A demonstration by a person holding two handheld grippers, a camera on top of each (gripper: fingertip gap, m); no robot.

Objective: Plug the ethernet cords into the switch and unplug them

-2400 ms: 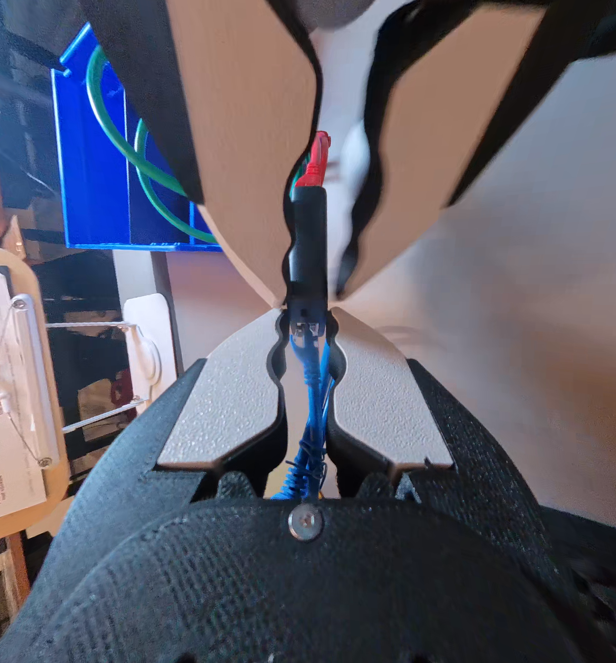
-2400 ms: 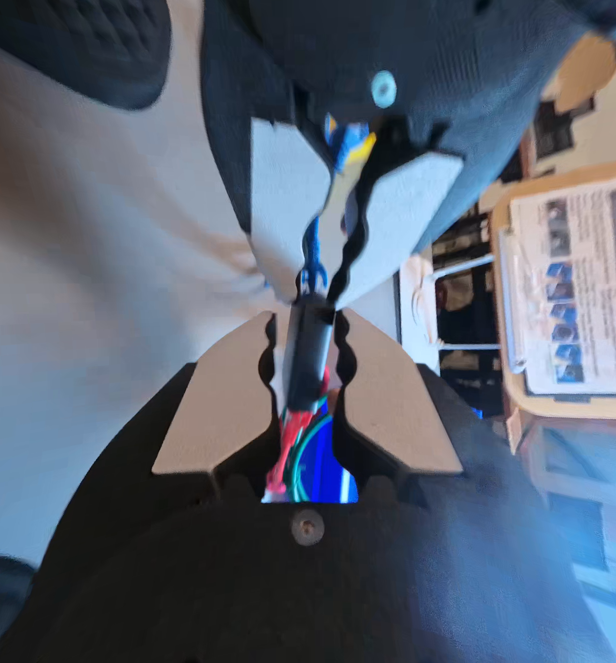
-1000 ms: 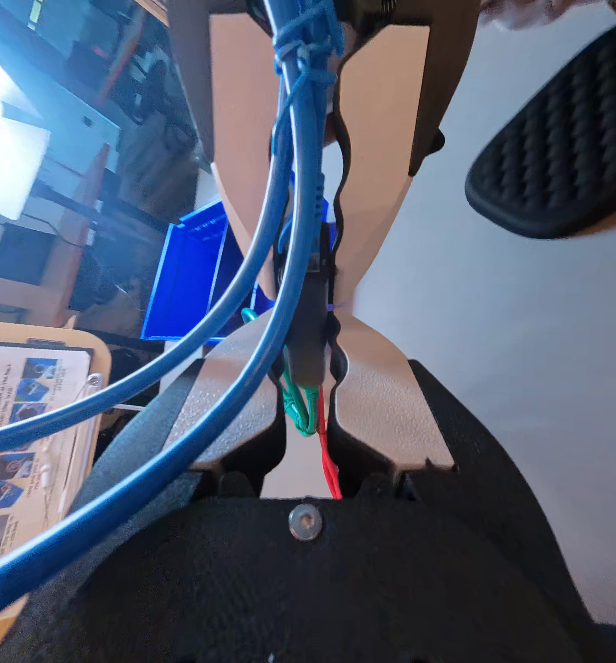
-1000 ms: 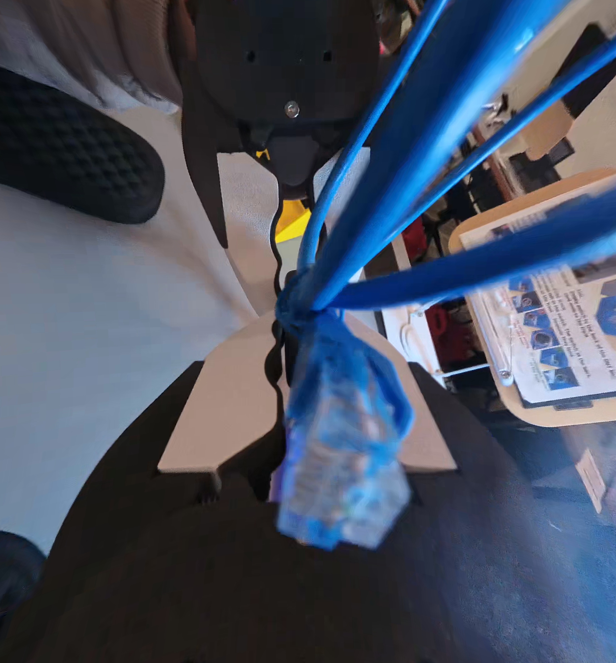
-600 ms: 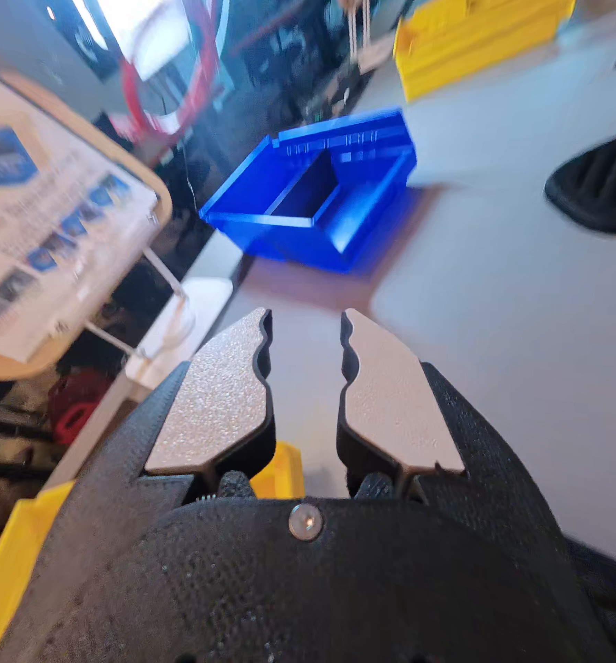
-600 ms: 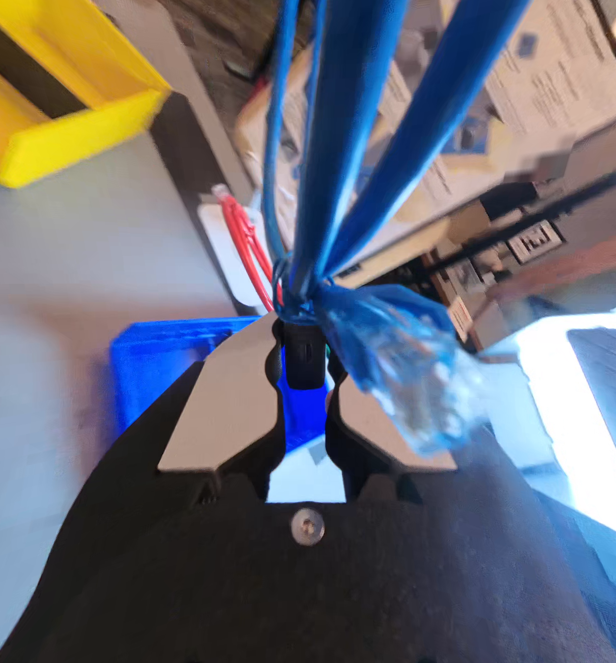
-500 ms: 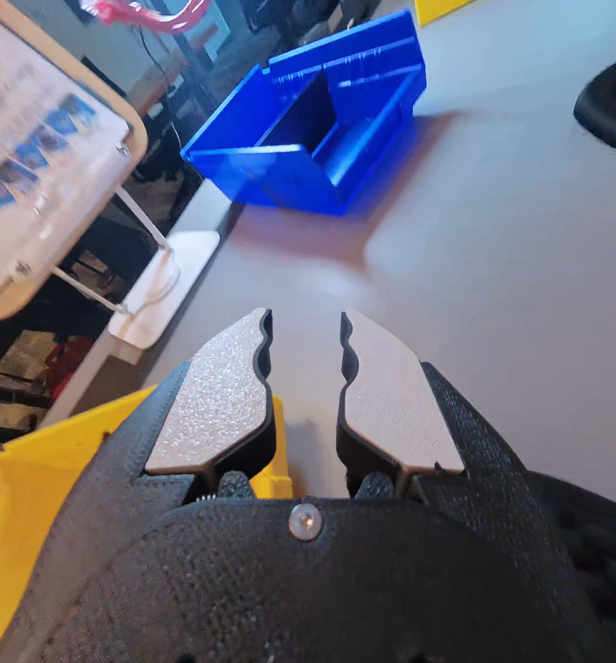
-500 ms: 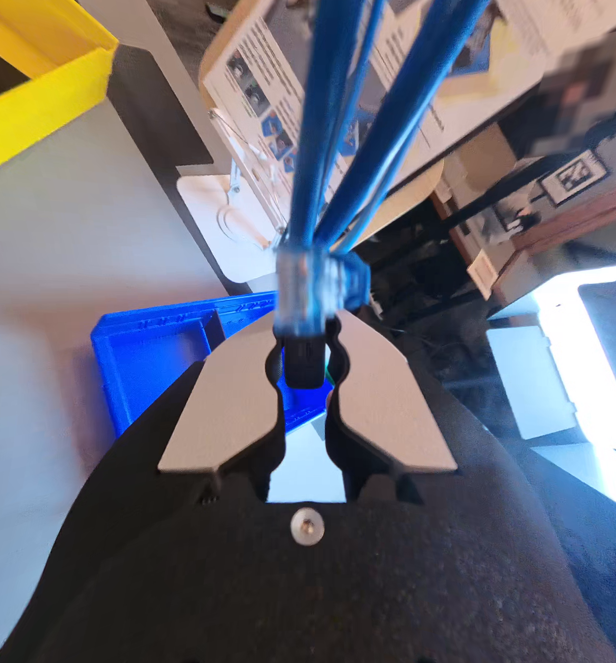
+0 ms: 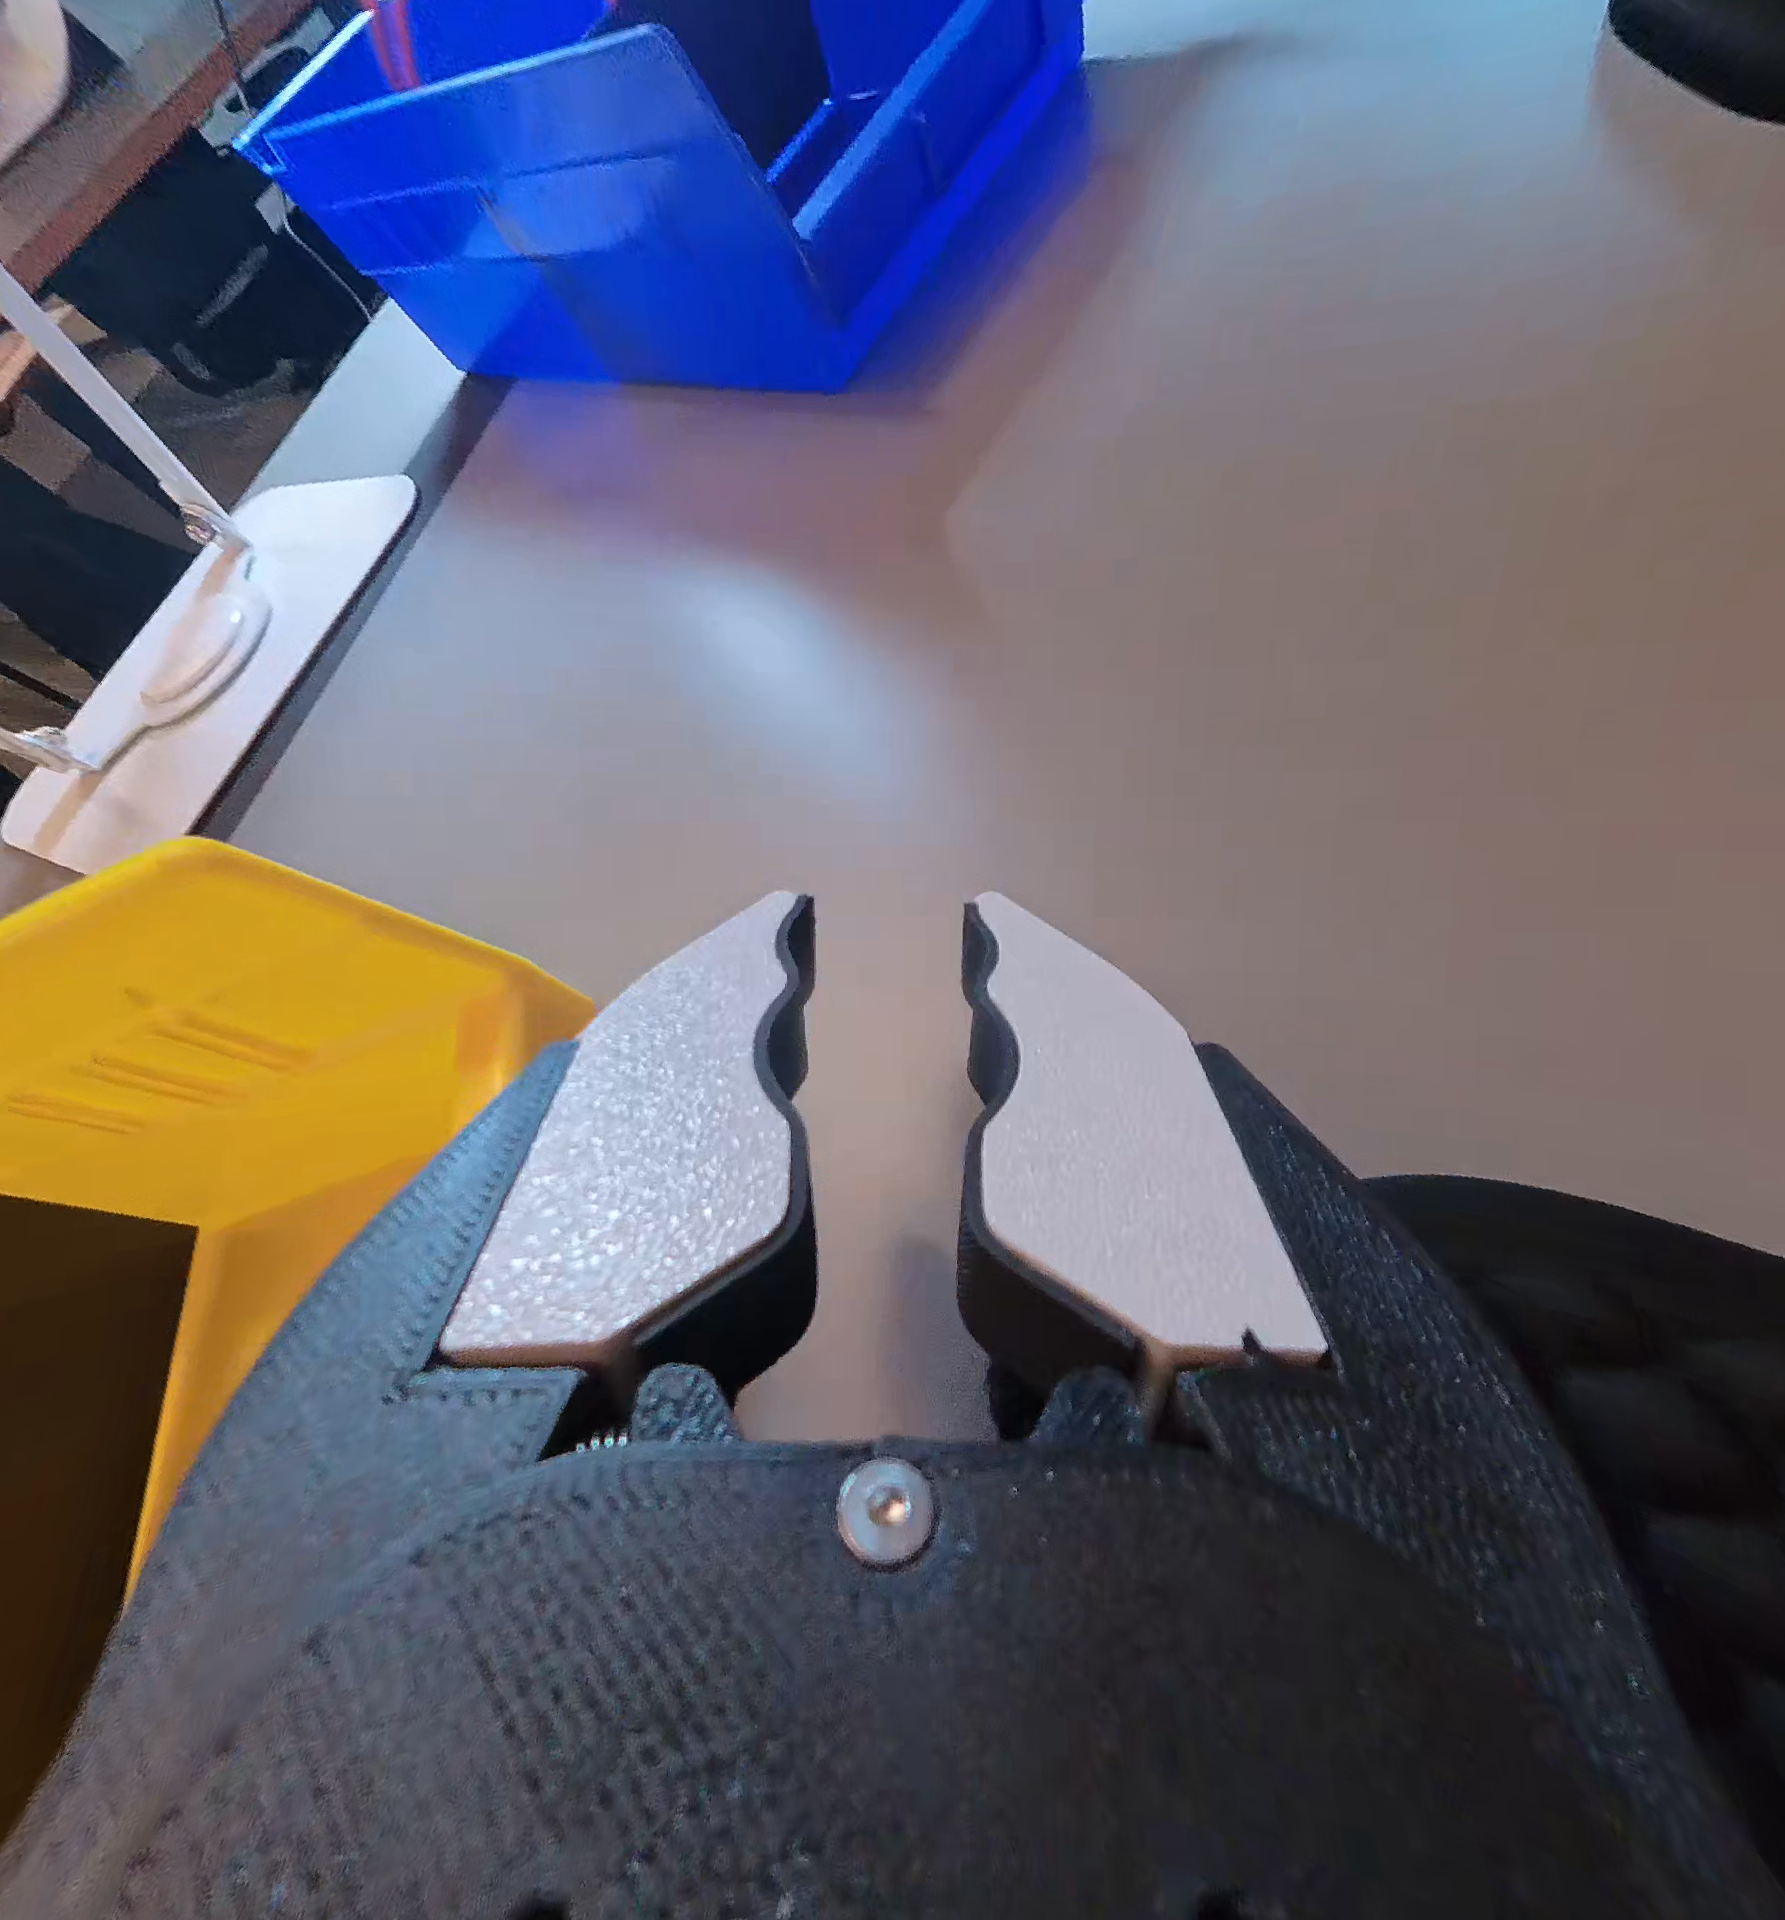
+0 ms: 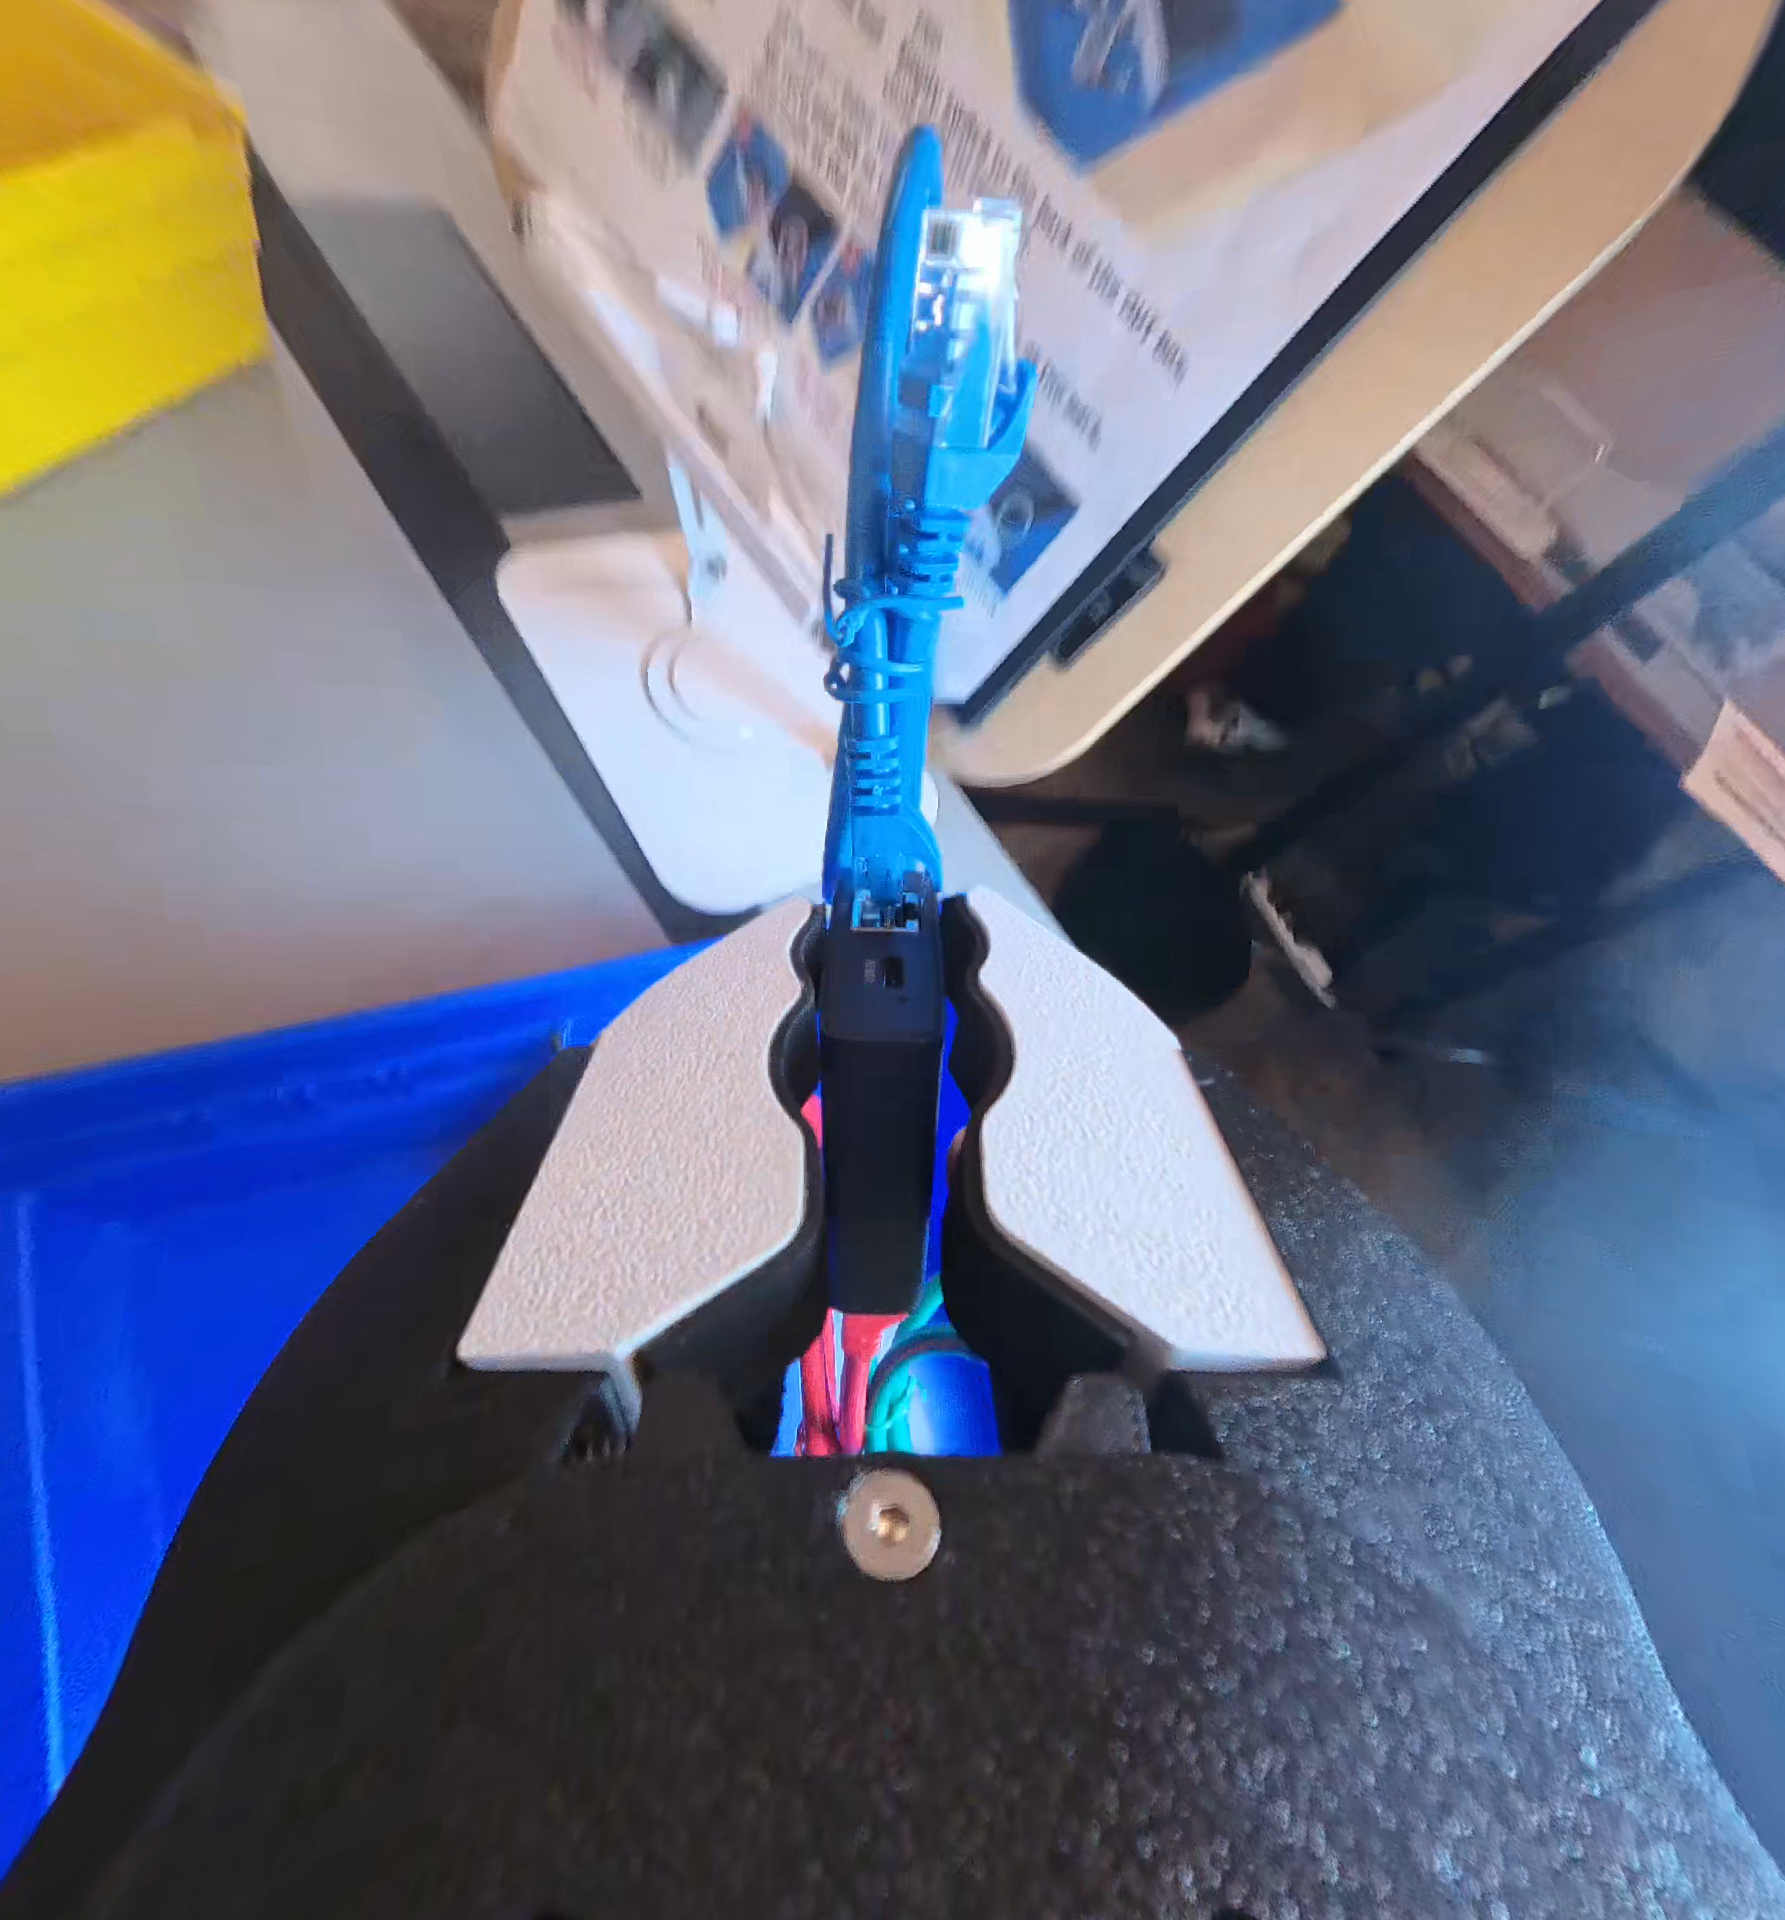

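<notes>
My right gripper [image 10: 883, 925] is shut on a small black switch [image 10: 880, 1101], held edge-on between the pads. A blue ethernet cord [image 10: 883, 727] is plugged into the switch's far end; it is bundled with a twist tie and its free clear plug [image 10: 966, 301] sticks up beyond. Red and green cords [image 10: 857, 1382] show below the switch, over the blue bin [image 10: 244, 1143]. My left gripper [image 9: 888, 914] is open and empty, low over the grey table [image 9: 1283, 623]. No switch or cord shows in the left wrist view.
A blue bin [image 9: 659, 208] stands at the table's far edge and a yellow bin [image 9: 192, 1039] at the near left. A white stand base [image 9: 244, 644] sits on the left edge and holds an instruction board [image 10: 1075, 260]. A black padded object [image 9: 1750, 62] lies at the far right.
My left gripper let go of the switch and cords, pulled away and now points over the bare table, open. My right gripper kept the switch and swung over the blue bin; the cord loops have dropped out of sight.
</notes>
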